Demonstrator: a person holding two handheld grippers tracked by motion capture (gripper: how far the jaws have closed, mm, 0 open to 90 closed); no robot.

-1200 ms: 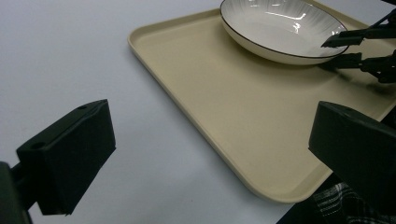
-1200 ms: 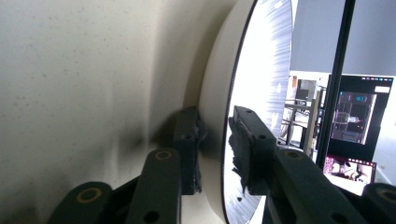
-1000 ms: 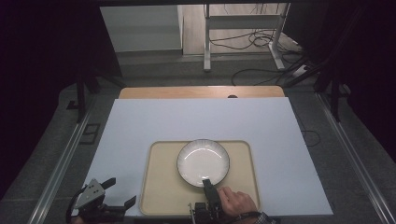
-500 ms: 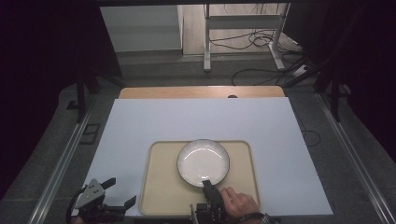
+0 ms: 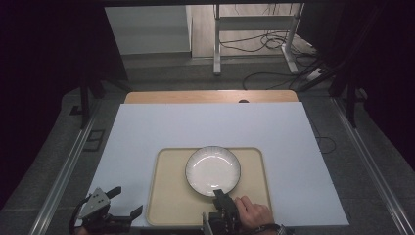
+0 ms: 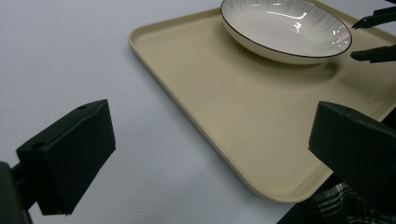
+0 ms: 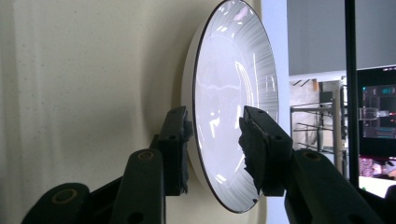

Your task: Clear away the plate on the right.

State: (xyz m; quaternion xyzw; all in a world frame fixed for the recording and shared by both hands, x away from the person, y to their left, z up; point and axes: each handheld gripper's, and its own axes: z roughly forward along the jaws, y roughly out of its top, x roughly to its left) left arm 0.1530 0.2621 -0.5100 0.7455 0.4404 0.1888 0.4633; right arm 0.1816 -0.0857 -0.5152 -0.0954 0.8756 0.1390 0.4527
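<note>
A white ribbed plate [image 5: 213,170] with a dark rim rests on the far half of a beige tray [image 5: 171,196] near the table's front edge. My right gripper [image 5: 220,193] is at the plate's near rim, held by a hand. In the right gripper view the right gripper [image 7: 212,133] is open and straddles the rim of the plate [image 7: 233,70], one jaw under it against the tray [image 7: 93,70] and one over the inside. My left gripper [image 5: 126,201] hangs open off the tray's left front corner. The left gripper [image 6: 215,140] holds nothing, and beyond it lie the tray [image 6: 224,102] and plate [image 6: 285,28].
A white sheet [image 5: 205,122] covers the table, with a wooden strip [image 5: 210,96] at its far edge. Metal rails run along both sides. Cables and a stand's legs [image 5: 254,44] lie on the floor beyond. A checked sleeve [image 6: 341,205] is close to the left gripper.
My right gripper has edged forward so that its jaws now straddle the plate's near rim. The left gripper has hardly moved.
</note>
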